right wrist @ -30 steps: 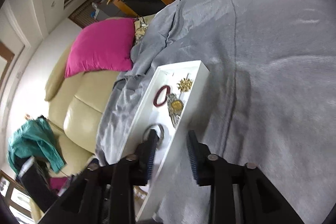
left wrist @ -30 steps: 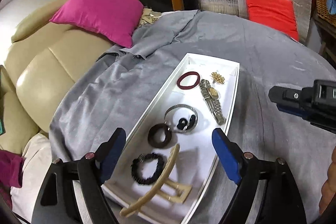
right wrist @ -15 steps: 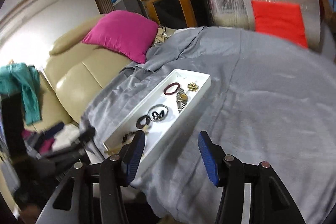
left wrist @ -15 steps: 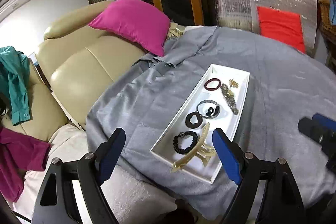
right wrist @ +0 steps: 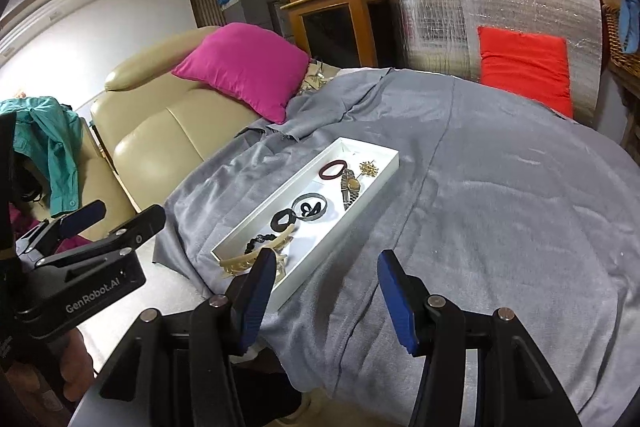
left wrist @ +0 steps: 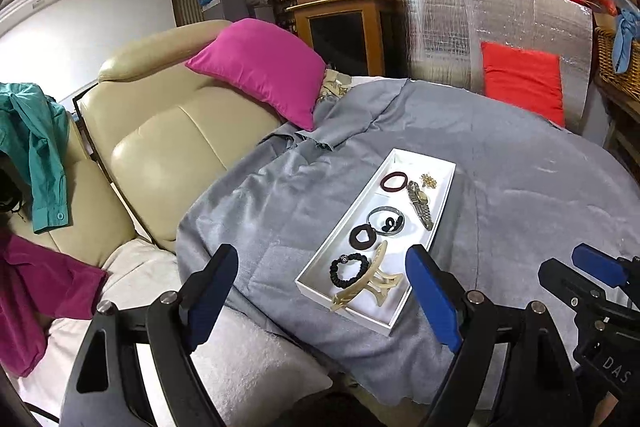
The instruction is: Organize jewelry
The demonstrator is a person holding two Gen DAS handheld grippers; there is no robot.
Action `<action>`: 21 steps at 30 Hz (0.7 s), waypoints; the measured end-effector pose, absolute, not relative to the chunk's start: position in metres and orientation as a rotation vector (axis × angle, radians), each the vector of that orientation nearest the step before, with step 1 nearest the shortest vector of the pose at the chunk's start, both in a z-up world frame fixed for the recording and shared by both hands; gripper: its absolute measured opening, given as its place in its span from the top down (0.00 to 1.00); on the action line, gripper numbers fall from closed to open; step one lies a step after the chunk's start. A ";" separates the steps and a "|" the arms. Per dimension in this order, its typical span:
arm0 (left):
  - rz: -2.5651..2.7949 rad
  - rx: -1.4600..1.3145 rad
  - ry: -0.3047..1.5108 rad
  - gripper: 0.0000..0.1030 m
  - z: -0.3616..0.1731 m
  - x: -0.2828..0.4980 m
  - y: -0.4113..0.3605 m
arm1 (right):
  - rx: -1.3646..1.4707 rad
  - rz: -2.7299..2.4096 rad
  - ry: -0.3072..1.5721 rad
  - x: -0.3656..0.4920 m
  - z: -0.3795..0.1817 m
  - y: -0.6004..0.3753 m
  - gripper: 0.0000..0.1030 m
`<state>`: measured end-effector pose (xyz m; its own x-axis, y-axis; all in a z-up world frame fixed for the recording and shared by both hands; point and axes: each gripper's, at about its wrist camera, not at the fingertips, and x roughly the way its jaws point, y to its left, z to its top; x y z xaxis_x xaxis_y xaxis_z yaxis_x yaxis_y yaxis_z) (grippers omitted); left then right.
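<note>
A long white tray [left wrist: 426, 157] lies on a grey cloth [left wrist: 520, 211]. In it, from far to near, are a maroon hair tie [left wrist: 394, 182], a gold brooch [left wrist: 429, 181], a watch [left wrist: 419, 205], a silver bangle [left wrist: 386, 221], a black scrunchie [left wrist: 363, 235], a black bead bracelet [left wrist: 349, 270] and a beige hair claw [left wrist: 366, 283]. My left gripper [left wrist: 320, 253] hangs open and empty, short of the tray's near end. The right gripper [right wrist: 326, 257] is open and empty too, near the tray's [right wrist: 368, 147] near right corner. Each gripper shows in the other's view: right gripper [left wrist: 596, 267], left gripper [right wrist: 124, 213].
A beige leather sofa [left wrist: 160, 147] with a magenta cushion [left wrist: 260, 67] stands left of the cloth. A teal shirt [left wrist: 36, 131] hangs at far left. Behind are a silver foil panel [left wrist: 460, 27], a red cushion [left wrist: 520, 83] and a wooden cabinet [left wrist: 340, 27].
Both grippers have drawn back and up from the tray, which now looks smaller and farther. The right gripper's jaws have widened and its view has rolled upright.
</note>
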<state>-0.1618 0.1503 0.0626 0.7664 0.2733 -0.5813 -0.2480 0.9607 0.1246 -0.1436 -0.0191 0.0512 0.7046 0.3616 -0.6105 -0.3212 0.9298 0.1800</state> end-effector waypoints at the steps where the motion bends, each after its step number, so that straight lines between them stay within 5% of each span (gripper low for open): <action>1: 0.280 0.040 0.639 0.17 0.063 -0.162 0.151 | 0.063 0.380 0.689 -0.144 0.052 -0.019 0.45; 21: 0.296 0.021 0.645 0.16 0.062 -0.165 0.160 | 0.073 0.383 0.688 -0.146 0.053 -0.012 0.45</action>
<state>-0.1646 0.1599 0.0616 0.7586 0.2783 -0.5891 -0.2652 0.9578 0.1111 -0.1460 -0.0117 0.0532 0.7057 0.3682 -0.6053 -0.3207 0.9278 0.1905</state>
